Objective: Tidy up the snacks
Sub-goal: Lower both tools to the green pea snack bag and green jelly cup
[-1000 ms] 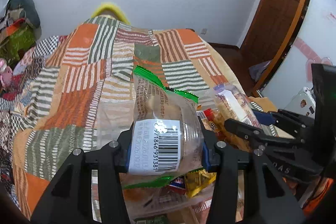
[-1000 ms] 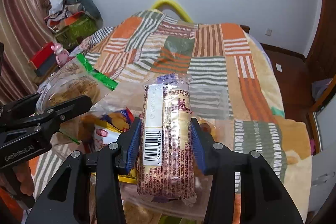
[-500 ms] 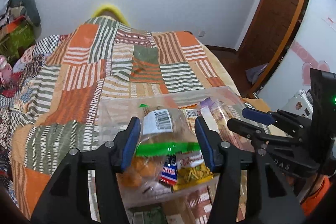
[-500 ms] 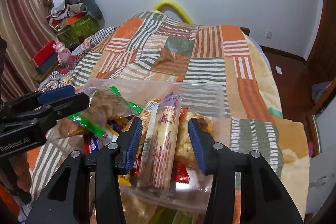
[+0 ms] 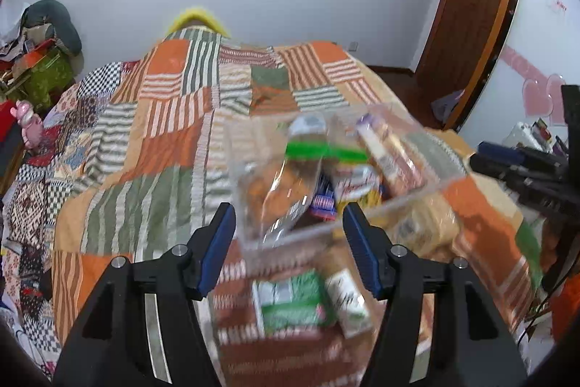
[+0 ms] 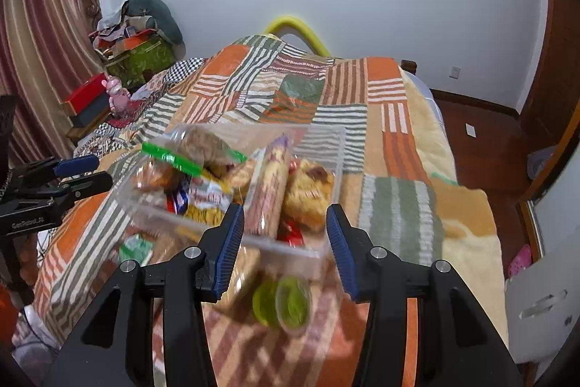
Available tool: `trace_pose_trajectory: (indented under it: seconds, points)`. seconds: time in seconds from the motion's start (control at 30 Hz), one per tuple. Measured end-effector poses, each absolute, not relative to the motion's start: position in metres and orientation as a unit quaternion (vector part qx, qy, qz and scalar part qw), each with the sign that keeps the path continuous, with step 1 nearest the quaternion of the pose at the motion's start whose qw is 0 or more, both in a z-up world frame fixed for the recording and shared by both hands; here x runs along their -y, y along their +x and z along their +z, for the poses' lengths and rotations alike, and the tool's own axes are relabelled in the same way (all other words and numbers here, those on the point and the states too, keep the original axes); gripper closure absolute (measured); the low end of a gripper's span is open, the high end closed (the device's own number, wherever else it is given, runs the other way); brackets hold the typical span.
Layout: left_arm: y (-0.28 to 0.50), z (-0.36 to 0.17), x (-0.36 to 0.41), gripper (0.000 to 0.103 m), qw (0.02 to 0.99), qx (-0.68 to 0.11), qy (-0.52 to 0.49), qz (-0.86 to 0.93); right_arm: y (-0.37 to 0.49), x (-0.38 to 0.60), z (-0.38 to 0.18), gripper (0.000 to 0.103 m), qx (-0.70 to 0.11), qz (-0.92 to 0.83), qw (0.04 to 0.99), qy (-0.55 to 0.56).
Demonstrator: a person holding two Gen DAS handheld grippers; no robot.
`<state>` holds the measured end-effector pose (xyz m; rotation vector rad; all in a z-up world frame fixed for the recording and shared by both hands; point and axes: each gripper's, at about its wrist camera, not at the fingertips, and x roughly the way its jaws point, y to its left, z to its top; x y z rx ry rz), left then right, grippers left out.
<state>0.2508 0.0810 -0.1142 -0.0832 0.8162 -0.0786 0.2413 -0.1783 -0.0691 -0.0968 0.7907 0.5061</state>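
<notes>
1. Left wrist view: the left claw (image 5: 289, 226) is released, its blue-padded fingers (image 5: 217, 247) spread wide with nothing between them.
2. Straight ahead of it, just beyond the fingertips, a clear plastic box (image 5: 417, 196) sits on the bed (image 5: 152, 133) with its patchwork blanket. The near wall of the box lies across the gap between the fingers.
3. Inside the box, a clear bag with a green strip (image 5: 282, 184) leans ahead and slightly left of the claw's centre; a long biscuit pack (image 5: 389, 156) lies ahead to the right.
4. Below the box, nearer the claw, a green packet (image 5: 291, 301) and other blurred snacks lie on the bed.
5. The right claw (image 5: 507, 165) shows at the far right edge.
6. Right wrist view: the right claw (image 6: 283, 243) is likewise released, fingers apart and empty.
7. The box (image 6: 339, 147) is directly ahead, its near edge between the fingertips. The biscuit pack (image 6: 270, 187) stands tilted just ahead, left of centre; the green-strip bag (image 6: 195, 151) is farther left.
8. A green cup (image 6: 291, 303) lies blurred on the bed between the fingers.
9. The left claw (image 6: 88, 171) appears at the left.
</notes>
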Motion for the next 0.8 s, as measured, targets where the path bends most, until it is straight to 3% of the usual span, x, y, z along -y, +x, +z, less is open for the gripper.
trace_pose_trajectory:
  seconds: [0.43, 0.8]
  points:
    - [0.229, -0.184, -0.096, 0.039, 0.879, -0.472, -0.057, -0.034, 0.219, 0.205, -0.12, 0.057, -0.445, 0.227, 0.866, -0.008]
    - [0.239, -0.212, -0.08, 0.036, 0.864, -0.495, -0.067, -0.061, 0.225, 0.18, -0.141, 0.057, -0.469, 0.239, 0.85, -0.029]
